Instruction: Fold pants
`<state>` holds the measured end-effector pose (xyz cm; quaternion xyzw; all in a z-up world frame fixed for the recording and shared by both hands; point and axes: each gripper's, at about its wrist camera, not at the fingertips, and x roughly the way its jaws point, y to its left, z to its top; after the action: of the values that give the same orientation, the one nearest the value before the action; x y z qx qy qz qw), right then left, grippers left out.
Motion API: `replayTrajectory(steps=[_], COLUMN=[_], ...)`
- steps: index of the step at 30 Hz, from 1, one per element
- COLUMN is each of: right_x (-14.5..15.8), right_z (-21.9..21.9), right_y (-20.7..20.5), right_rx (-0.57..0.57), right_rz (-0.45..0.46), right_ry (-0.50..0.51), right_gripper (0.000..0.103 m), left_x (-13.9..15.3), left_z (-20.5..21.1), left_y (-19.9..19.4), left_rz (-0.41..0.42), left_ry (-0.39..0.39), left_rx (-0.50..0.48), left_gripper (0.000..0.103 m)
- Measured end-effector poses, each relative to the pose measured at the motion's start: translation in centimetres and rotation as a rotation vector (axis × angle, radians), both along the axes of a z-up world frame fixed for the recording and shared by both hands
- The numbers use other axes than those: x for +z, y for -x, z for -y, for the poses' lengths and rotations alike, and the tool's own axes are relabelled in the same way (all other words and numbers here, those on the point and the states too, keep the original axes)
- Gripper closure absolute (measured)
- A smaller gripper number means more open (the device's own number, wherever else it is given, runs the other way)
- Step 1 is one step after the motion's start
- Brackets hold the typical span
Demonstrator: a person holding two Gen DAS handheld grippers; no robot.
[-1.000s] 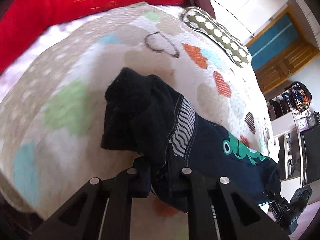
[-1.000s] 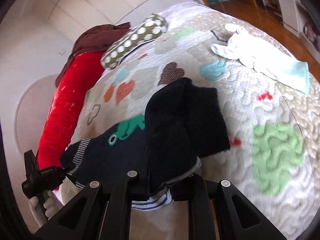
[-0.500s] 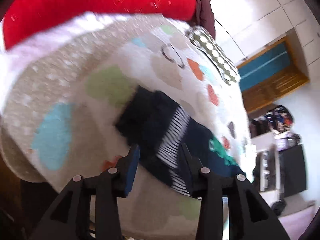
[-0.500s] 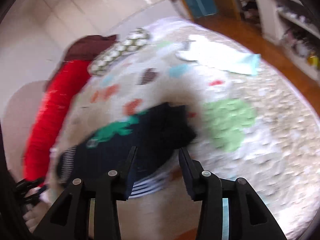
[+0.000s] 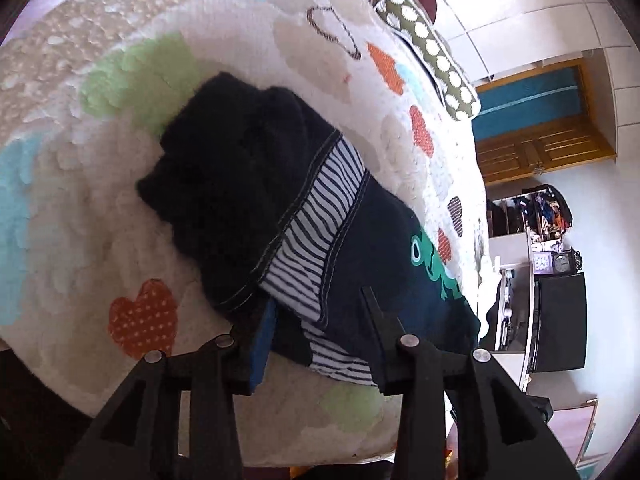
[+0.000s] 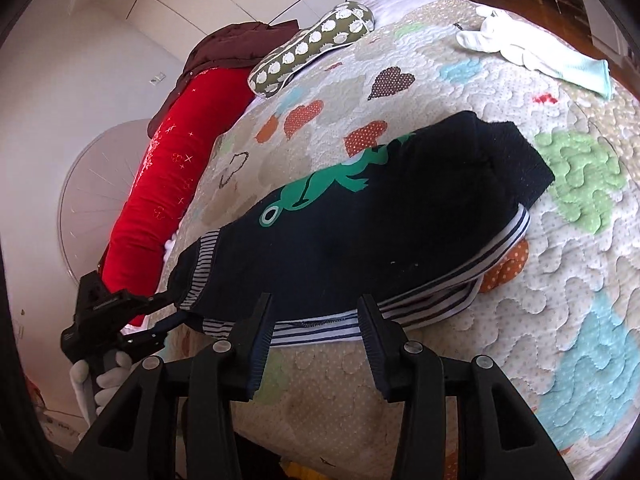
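- Here the dark navy pants lie folded on the bed's quilt, close to the near edge, with a green frog print on the upper layer and a striped waistband showing at the fold.
- One end of the pants is doubled back, so a thick black flap sits on top of the striped band; in the right wrist view that flap lies toward the green patch of the quilt.
- The left claw is released, its two fingers spread apart with the striped hem of the pants lying between them; the blue pad on one finger touches or nearly touches the cloth, and I cannot tell which.
- The right claw is likewise released, fingers wide, hovering just at the striped edge of the pants without closing on it.
- In the right wrist view the left claw shows at the far end of the pants, held by a white-gloved hand, its tips at the striped corner.
- A polka-dot pillow, a long red bolster and a white garment with a pale blue cuff also rest on the bed, well apart from the pants.
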<state>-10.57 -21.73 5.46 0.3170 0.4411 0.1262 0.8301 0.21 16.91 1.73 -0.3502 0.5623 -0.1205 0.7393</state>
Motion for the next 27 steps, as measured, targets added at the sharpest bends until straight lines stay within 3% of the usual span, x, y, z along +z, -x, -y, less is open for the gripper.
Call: replayTrajectory(steps=[2,3,4,9,14,20,23,27], right_x=[-0.4,-0.3,-0.3,-0.8,-2.0,-4.9,-5.5,-4.2], right_z=[-0.1,-0.1,-0.1,0.2,-2.6,-5.9,-4.6,-0.3], right_y=[-0.4,-0.2,-0.1,-0.4,-2.4,-4.6,-4.9,-4.0], right_rx=[0.001,0.002,0.004,0.075,0.209,0.241,0.145,-0.044], right_rz=[-0.001,0.0,0.001,-0.001,-0.053,-0.186,-0.198,-0.128], right_ry=[-0.022,-0.031,-0.047,-0.237,-0.433,-0.475,-0.435,-0.313], right_gripper=[0.056,0.056,0.055,0.044,0.037,0.037,0.037,0.037], left_x=[-0.3,-0.3,-0.3,1.8,4.2,5.7,5.6,5.2], left_z=[0.4,0.5,0.6,1.3,1.9,2.2,1.8,1.1], left_y=[-0.6,-0.8,-1.0,-1.0,-1.5,-1.6,-1.4,-0.9], left_rz=[-0.009,-0.004,-0.003,0.047,0.094,0.133,0.129,0.129], left_ry=[-0.008,-0.015,-0.029,-0.033,0.003,0.019,0.019,0.02], left_rx=[0.0,-0.003,-0.005,0.002,-0.006,-0.009,-0.007,0.007], left_gripper=[0.065,0.079,0.101,0.1,0.1,0.1,0.1,0.099])
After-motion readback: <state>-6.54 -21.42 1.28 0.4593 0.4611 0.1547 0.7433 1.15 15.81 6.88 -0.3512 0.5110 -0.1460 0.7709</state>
